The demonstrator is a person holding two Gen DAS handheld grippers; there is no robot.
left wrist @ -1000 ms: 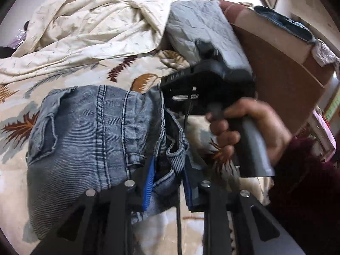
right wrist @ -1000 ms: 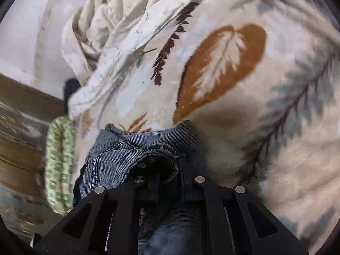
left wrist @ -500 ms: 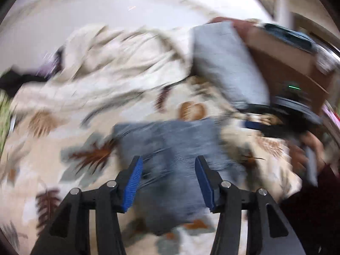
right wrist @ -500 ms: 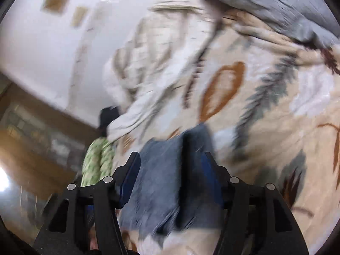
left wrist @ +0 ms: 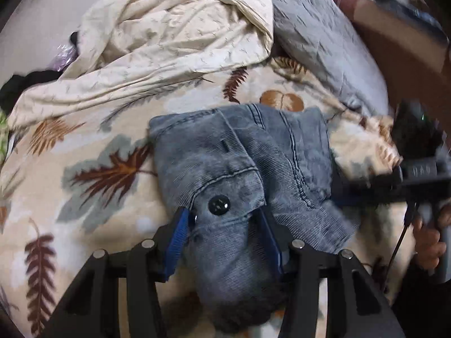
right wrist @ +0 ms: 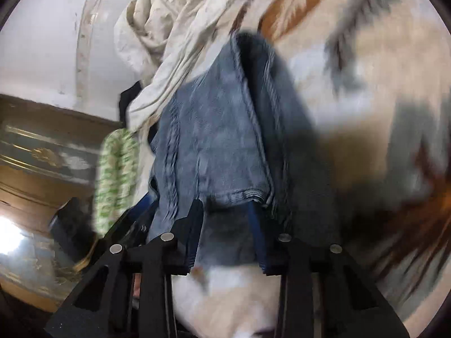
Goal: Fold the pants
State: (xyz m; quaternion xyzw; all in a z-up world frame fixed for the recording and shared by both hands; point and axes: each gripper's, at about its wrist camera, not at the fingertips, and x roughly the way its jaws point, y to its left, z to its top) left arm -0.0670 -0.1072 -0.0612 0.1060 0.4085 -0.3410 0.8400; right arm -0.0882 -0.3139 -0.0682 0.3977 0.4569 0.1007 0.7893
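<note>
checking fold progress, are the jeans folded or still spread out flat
Folded. The jeans lie as a compact layered bundle on the leaf-print blanket, one denim layer lapped over another, with the black button on top.

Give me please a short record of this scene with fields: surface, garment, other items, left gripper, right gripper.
surface: leaf-print blanket
garment: jeans, folded into a compact bundle, black button on top
other items: cream sheet crumpled behind the jeans; grey pillow behind, to the right
left gripper: jaws on either side of the near denim end; a grip cannot be told
right gripper: jaws just closing, denim edge between them; picture blurred, a grip cannot be told
</note>
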